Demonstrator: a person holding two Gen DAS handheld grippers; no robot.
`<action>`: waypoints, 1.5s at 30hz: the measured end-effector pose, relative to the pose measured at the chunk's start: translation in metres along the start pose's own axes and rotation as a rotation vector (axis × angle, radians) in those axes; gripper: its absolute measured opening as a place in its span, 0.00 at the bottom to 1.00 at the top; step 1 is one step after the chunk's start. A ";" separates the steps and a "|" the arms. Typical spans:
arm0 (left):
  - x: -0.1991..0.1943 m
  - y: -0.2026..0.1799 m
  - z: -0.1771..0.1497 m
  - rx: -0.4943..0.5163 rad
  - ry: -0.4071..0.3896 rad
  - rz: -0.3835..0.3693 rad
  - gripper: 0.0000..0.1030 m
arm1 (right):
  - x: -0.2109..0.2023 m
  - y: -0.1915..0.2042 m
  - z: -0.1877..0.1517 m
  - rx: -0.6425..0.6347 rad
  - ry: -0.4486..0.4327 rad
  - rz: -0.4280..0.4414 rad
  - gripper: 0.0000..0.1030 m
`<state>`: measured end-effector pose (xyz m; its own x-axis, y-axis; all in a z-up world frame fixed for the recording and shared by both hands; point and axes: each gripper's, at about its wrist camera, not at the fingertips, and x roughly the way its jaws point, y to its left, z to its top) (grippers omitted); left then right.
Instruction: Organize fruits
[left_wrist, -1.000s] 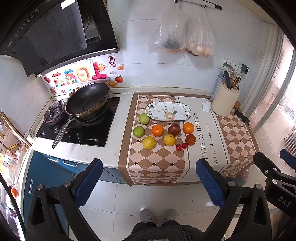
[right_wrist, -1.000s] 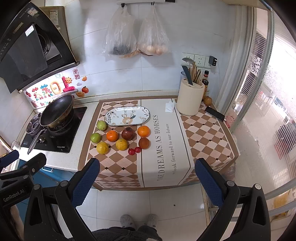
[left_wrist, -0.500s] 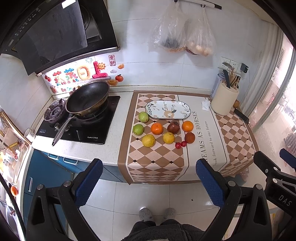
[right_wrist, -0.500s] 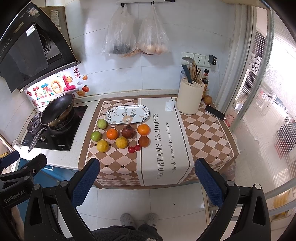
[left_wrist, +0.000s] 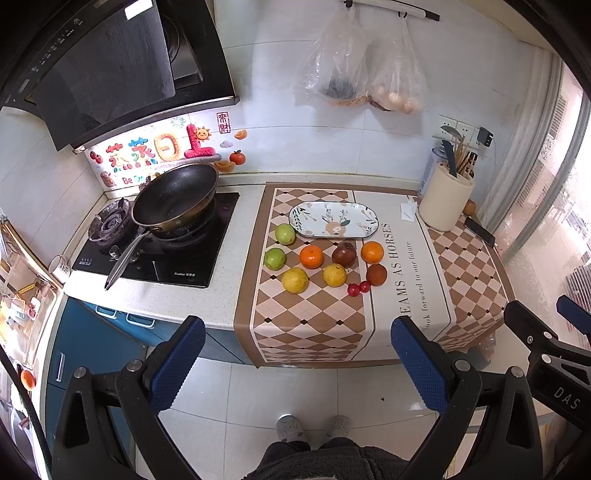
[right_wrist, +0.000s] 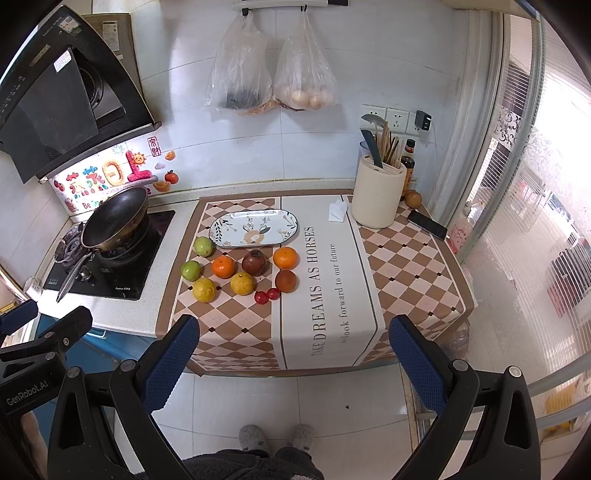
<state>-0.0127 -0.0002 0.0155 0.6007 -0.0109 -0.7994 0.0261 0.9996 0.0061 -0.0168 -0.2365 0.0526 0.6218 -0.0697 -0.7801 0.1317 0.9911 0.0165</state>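
Several fruits lie on the checked counter cloth: two green apples (left_wrist: 284, 233), two oranges (left_wrist: 311, 257), two yellow citrus (left_wrist: 294, 280), a dark pomegranate (left_wrist: 344, 254), a brown fruit (left_wrist: 376, 274) and two cherry tomatoes (left_wrist: 353, 290). Behind them sits an empty oval patterned plate (left_wrist: 364, 224). My left gripper (left_wrist: 297, 360) hangs open over the floor, well short of the counter. In the right wrist view the same fruits (right_wrist: 223, 266) and plate (right_wrist: 286, 223) show, and my right gripper (right_wrist: 293, 356) is open too, holding nothing.
A black wok (left_wrist: 173, 195) sits on the hob at left. A cream utensil holder (left_wrist: 445, 203), a folded tissue (left_wrist: 408, 212) and a phone (left_wrist: 479, 231) stand at the right. Two plastic bags (left_wrist: 334, 66) hang on the wall. A person's slippers (left_wrist: 290, 428) show on the tiled floor.
Both views have shifted slightly; the counter and fruits sit a little higher in frame. Both grippers stay open and nothing on the counter has moved.
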 end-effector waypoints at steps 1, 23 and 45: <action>0.001 0.000 0.000 0.001 0.000 -0.001 1.00 | 0.000 -0.001 0.000 0.003 -0.001 0.003 1.00; -0.011 -0.008 0.003 -0.004 -0.002 0.000 1.00 | -0.010 -0.005 -0.004 0.002 -0.014 0.010 1.00; 0.006 -0.011 0.018 -0.034 -0.017 0.041 1.00 | 0.014 -0.021 0.009 0.046 -0.038 0.068 1.00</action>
<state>0.0048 -0.0117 0.0210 0.6144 0.0302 -0.7884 -0.0255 0.9995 0.0184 -0.0035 -0.2589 0.0468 0.6593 -0.0073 -0.7519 0.1225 0.9876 0.0978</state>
